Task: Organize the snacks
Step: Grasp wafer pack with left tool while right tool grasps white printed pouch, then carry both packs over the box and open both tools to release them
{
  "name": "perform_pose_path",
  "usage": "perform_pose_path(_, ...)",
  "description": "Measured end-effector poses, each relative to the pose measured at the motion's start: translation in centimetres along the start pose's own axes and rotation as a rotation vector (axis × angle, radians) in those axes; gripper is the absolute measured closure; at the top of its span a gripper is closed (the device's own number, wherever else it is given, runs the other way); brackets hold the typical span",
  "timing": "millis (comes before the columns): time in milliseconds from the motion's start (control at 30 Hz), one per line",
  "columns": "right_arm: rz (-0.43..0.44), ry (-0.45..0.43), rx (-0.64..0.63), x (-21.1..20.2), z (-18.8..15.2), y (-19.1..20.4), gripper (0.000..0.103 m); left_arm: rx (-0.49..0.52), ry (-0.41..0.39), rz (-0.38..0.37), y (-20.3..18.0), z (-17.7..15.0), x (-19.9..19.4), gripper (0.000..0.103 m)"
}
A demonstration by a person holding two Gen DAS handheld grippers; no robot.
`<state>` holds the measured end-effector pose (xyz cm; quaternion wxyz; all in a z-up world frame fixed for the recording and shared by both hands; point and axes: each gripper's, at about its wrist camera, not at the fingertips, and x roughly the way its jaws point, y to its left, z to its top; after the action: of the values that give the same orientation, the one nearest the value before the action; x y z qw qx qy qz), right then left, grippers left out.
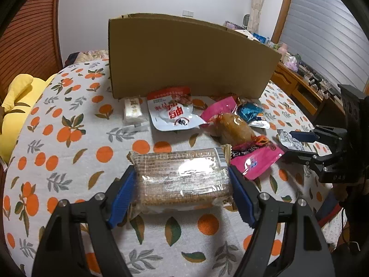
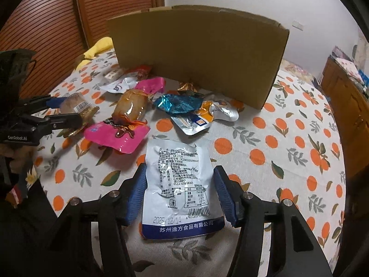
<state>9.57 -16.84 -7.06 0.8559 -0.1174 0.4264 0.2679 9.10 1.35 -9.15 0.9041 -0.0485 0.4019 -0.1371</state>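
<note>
Orange-print cloth (image 1: 69, 161) — left claw (image 1: 182, 182) clamps crinkly wafer pack (image 1: 180, 175); right claw (image 2: 182, 194) grips flat foil pouch (image 2: 180, 184).

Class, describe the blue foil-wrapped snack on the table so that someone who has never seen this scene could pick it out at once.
Start at the big cardboard box standing on the orange-print tablecloth. Snacks lie scattered in front of it; look just before the box's near wall, right of the brown sausage pack. The blue foil-wrapped snack lies there, the only crinkled, shiny turquoise wrapper among pink, white and silver pouches.
</note>
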Motion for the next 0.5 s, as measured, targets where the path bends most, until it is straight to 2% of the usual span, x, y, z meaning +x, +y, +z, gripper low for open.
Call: perform_pose_path(500, -0.008, -0.123, -0.001, -4.2, 2.9, 0.2, 0.044, 0.043, -0.089, -0.019, -1.4, 3.5, -3.2, 0.026)
